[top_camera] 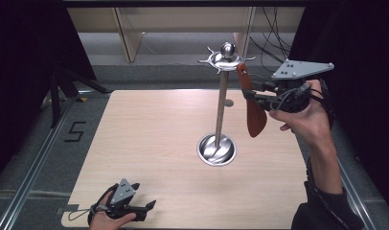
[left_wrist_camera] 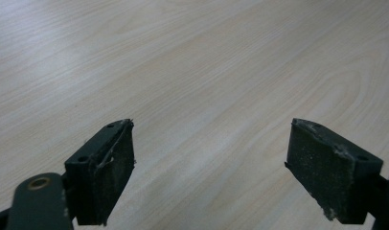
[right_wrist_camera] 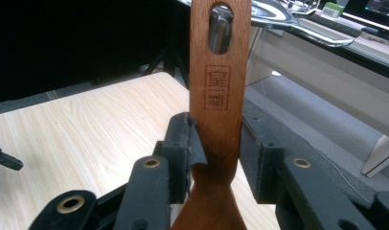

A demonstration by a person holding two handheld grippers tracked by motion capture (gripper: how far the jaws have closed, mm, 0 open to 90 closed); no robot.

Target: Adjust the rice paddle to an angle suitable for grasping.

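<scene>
A tall metal utensil stand point(top_camera: 221, 105) rises from a round base point(top_camera: 216, 149) on the wooden table point(top_camera: 149, 129), with a ring of hooks point(top_camera: 224, 59) at its top. My right gripper point(top_camera: 256, 94) is shut on the handle of a reddish wooden spatula point(top_camera: 253, 108). It holds the spatula upright just right of the stand, handle hole up by the hooks. In the right gripper view the pads clamp the spatula handle point(right_wrist_camera: 216, 86), and the hooks point(right_wrist_camera: 298, 24) show behind the slot. My left gripper point(top_camera: 147, 208) rests open at the table's near left edge, and its fingers point(left_wrist_camera: 106, 167) stand wide over bare wood.
Dark curtains flank the table on both sides. A tripod leg point(top_camera: 56, 93) stands on the floor at the left. Cables point(top_camera: 271, 40) hang behind the stand, and a pale shelf frame point(top_camera: 130, 28) runs along the back.
</scene>
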